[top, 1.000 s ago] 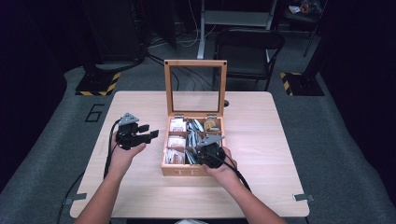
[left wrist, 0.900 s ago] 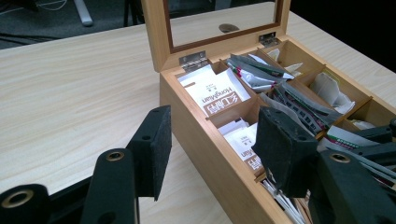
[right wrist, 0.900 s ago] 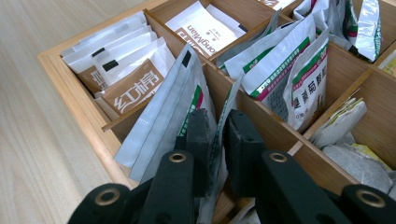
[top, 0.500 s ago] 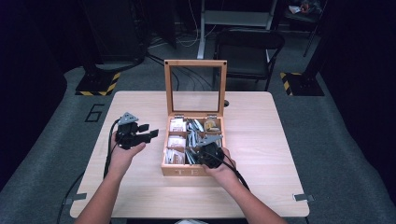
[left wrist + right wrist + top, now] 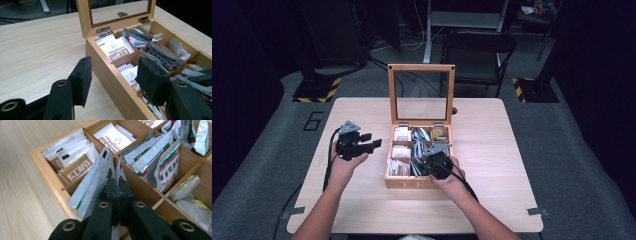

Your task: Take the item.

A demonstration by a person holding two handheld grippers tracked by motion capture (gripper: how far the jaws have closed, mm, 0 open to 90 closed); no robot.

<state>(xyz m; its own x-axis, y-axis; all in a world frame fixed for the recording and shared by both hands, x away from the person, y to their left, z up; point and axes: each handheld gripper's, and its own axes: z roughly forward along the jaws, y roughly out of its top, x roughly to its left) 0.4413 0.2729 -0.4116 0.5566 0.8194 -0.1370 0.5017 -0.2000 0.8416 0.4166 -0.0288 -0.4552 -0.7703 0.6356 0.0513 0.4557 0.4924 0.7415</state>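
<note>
The pale wooden table [image 5: 492, 200] stands on grey carpet in a dark room, a black folding chair [image 5: 477, 50] behind it; the lidded wooden tea box [image 5: 404, 182] sits mid-table, wide bare wood on both sides; its front reads "TE", one white sachet [image 5: 115, 51] "HongMian"; the right gripper [image 5: 118, 185] is clamped on a silver-green sachet [image 5: 96, 183] in the near middle compartment; the left gripper [image 5: 112, 75] hovers half-open, empty, left of the box.

The tabletop [image 5: 512, 150] was pale wood with a smooth, matt grain. The tea box [image 5: 110, 72] was warmer wood, lightly varnished, with small shiny metal hinges [image 5: 103, 31] and a clear glass lid [image 5: 421, 94]. The silver sachets [image 5: 93, 185] looked like glossy foil or plastic, the white ones [image 5: 113, 48] like matt paper. The fingers [image 5: 81, 80] had rough, matt black pads.
</note>
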